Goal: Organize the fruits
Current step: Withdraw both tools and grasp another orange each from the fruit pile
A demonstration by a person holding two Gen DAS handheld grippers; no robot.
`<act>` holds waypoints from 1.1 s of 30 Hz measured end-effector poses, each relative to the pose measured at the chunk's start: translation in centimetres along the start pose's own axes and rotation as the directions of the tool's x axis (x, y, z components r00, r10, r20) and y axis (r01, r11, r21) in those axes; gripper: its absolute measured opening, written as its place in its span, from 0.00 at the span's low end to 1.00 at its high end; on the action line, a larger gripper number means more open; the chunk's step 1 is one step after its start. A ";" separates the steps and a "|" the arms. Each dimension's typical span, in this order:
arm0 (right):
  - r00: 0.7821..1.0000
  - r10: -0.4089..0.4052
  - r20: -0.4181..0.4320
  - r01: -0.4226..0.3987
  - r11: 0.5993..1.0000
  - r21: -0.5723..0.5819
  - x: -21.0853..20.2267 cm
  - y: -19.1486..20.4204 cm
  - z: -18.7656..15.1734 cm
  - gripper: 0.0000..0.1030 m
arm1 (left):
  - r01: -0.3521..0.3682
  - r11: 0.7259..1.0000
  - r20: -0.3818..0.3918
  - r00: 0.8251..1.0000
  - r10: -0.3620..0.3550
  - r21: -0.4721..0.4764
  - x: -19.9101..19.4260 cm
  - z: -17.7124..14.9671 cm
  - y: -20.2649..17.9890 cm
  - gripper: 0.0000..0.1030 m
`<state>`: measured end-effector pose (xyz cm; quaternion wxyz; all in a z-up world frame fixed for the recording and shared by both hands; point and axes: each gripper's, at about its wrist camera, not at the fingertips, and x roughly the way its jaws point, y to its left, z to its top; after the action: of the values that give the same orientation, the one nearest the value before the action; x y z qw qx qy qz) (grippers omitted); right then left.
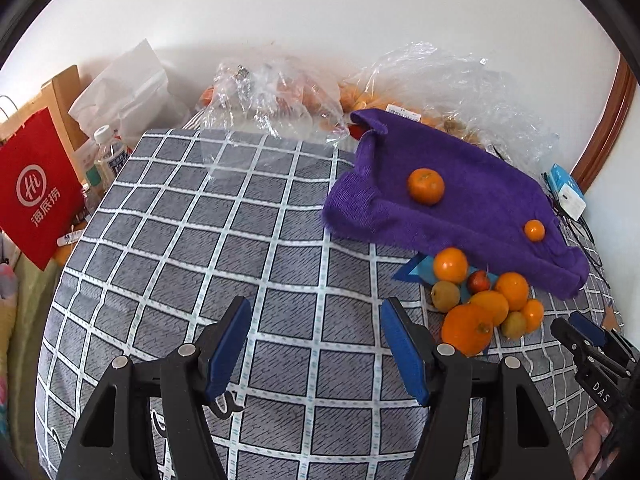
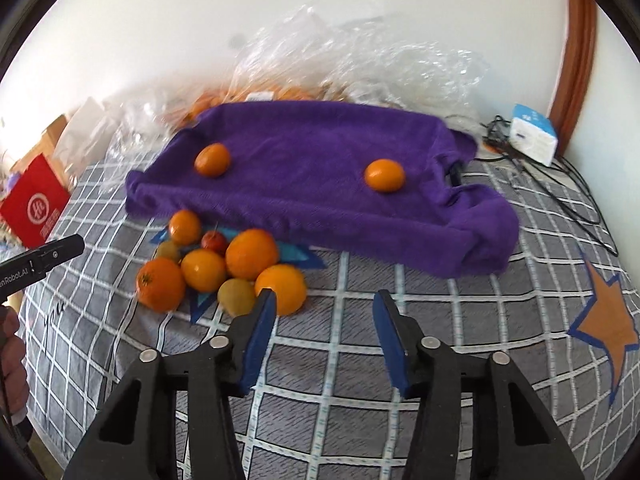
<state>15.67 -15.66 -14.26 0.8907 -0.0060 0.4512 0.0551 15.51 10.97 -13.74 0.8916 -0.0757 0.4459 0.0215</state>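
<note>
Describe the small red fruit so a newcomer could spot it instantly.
Find the purple towel on the checked bedspread. Just in front of its near edge lies a fruit pile. The small red fruit at the pile's back is its only red piece.

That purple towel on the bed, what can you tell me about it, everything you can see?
The purple towel looks like soft, fuzzy terry cloth, deep violet all over. It lies spread over the grey checked bedcover, rumpled, its edges curled up and one end bunched into thick folds. Two oranges rest on it, well apart: one near one end, another nearer the bunched end. A pile of fruit sits just off its front edge, and crinkled clear plastic bags lie behind it. Neither claw touches it.
</note>
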 end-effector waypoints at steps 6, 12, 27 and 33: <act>0.998 0.060 0.001 -0.060 0.998 -0.002 1.7 0.8 0.0 0.42 | 0.002 1.000 -0.013 1.000 -0.003 -0.001 0.4 -1.4 0.4 0.59; 0.994 0.106 -0.014 -0.106 0.994 0.037 3.6 0.2 0.7 0.42 | 0.058 0.998 0.010 0.998 -0.057 -0.026 0.2 -1.9 -0.2 0.59; 1.000 0.029 -0.003 -0.029 0.997 0.073 2.2 -5.8 -1.8 0.33 | 0.214 0.976 -0.027 0.977 -0.213 0.041 2.3 -2.6 -7.9 0.59; 1.000 0.026 0.015 -0.028 0.997 0.075 2.4 -5.8 -2.3 0.34 | 0.173 0.983 -0.016 0.985 -0.172 0.067 3.3 -3.2 -9.7 0.59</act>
<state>15.81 -21.30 -17.84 0.8926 0.0342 0.4468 0.0500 16.05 0.82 -17.15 0.8899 -0.0835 0.4426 -0.0715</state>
